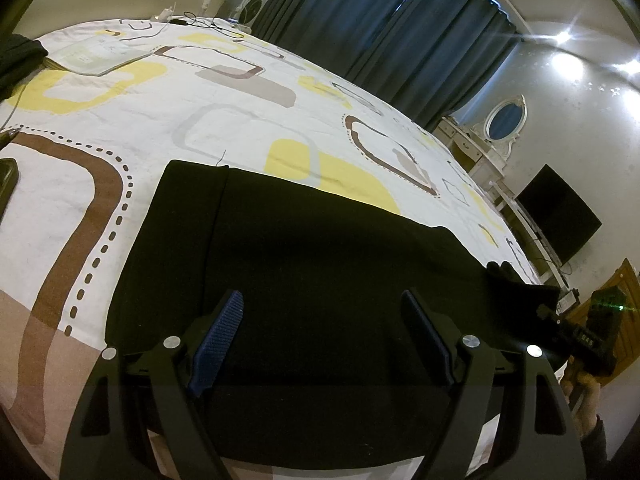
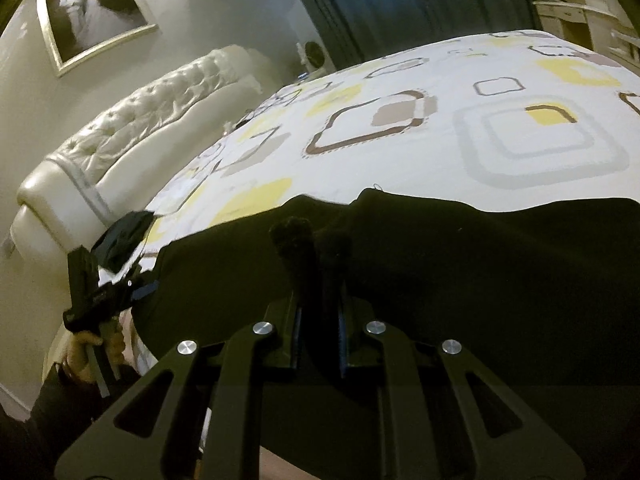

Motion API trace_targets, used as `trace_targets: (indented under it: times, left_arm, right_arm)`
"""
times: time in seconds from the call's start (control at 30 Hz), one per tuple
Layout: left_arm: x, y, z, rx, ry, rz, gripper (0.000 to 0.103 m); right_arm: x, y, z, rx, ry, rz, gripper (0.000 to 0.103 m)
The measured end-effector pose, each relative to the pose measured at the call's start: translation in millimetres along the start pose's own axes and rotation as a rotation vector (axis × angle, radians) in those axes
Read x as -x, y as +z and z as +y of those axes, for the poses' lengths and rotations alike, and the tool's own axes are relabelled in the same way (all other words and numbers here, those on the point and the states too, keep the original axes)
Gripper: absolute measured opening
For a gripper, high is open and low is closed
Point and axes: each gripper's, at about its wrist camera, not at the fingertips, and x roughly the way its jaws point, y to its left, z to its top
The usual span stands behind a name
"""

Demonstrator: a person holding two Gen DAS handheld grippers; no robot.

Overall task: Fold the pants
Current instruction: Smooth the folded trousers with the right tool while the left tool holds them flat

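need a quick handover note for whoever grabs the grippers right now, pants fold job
Left gripper: open, hovering over the black pants, holding nothing.
Right gripper: shut on a bunch of the pants' cloth at their near edge.
The pants lie flat on the patterned bedsheet, apparently already folded lengthwise, though that is hard to confirm.
Left to do: probably carry the gripped end across to fold them shorter, then smooth.

One pair of black pants (image 1: 320, 248) on one patterned bedsheet (image 1: 168, 120). Two grippers: left gripper (image 1: 324, 300), right gripper (image 2: 318, 236). One dark curtain (image 1: 380, 20) far. One oval mirror (image 1: 505, 117), one black screen (image 1: 558, 216) right. One framed picture (image 2: 94, 8) left.
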Motion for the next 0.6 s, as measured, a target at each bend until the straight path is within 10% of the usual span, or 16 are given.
trace_targets:
  times: [0.6]
  left_arm:
    - [-0.8, 0.0, -2.2, -0.005, -0.001, 0.002, 0.080]
  right_arm:
    - [-26.2, -21.1, 13.6, 0.048, 0.025, 0.127, 0.018]
